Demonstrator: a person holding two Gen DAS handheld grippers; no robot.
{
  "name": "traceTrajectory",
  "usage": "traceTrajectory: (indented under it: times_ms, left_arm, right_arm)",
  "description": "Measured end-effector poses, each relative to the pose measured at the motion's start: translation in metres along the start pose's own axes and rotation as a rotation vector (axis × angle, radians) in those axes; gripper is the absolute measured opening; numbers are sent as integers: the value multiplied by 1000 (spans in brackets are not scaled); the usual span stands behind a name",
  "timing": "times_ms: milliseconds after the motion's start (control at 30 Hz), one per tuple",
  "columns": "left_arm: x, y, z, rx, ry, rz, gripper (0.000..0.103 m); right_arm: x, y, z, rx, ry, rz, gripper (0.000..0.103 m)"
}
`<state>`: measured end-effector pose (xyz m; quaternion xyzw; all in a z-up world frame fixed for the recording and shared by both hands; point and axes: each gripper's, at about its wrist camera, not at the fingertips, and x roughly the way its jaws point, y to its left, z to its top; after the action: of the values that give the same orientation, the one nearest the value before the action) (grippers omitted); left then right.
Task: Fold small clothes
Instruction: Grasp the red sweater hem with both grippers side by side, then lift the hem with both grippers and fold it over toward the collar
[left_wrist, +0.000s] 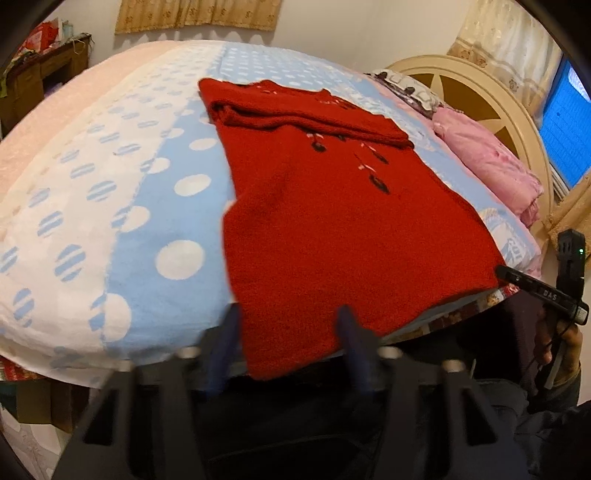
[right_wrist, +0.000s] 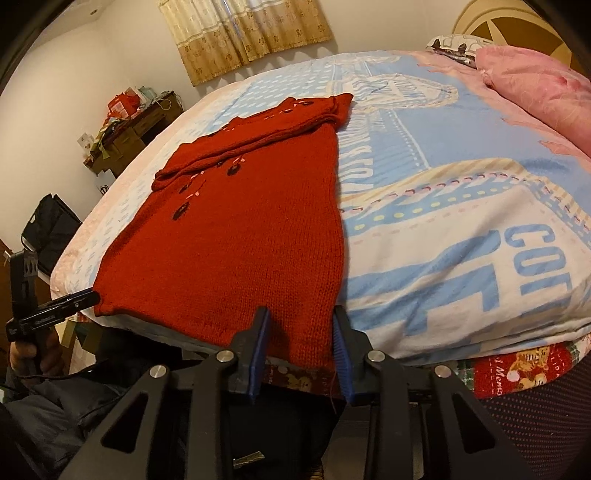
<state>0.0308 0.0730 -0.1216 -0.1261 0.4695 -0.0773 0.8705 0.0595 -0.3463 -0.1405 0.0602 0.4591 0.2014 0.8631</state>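
Note:
A red knitted sweater (left_wrist: 332, 206) with dark buttons lies flat on the bed, its sleeves folded across the chest at the far end; it also shows in the right wrist view (right_wrist: 236, 236). Its hem hangs over the near bed edge. My left gripper (left_wrist: 288, 328) is open, its jaws either side of the hem's left corner. My right gripper (right_wrist: 300, 325) is open, its jaws either side of the hem's right corner. The right gripper also shows at the hem's other corner in the left view (left_wrist: 506, 273), and the left gripper in the right view (right_wrist: 88, 297).
The bed has a blue and white dotted blanket (left_wrist: 129, 206) and a printed blue quilt (right_wrist: 461, 221). A pink pillow (left_wrist: 487, 162) lies by the cream headboard (left_wrist: 480, 96). A cluttered wooden desk (right_wrist: 136, 122) stands by the far wall.

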Motion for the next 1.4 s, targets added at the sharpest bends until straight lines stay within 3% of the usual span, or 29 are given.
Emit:
traceTrajectory:
  times_ms: [67,333,633,800,1067,1400]
  left_arm:
    - [-3,0,1,-5,8,-24,8]
    - [6,11,-1,-71,36,-133,9]
    - [-40,24,23,-103,-172,-286,8]
    - [-49,24,50,-108,-243,-349,8]
    - [-40,27,101,-113,-273,-352,8]
    - [-22,50,172,-143,-293,-329,7]
  right_arm:
    - [0,-5,0,3,-2,-1,19]
    - [-5,-25,2,123,-38,142,7]
    - [-45,-28,21,164,-222,269,6]
    - [-57,-21,49,147,-283,245,6]
    - [-59,-10,111,128,-352,233,6]
    - [-23,-1,203,133,-361,206,6]
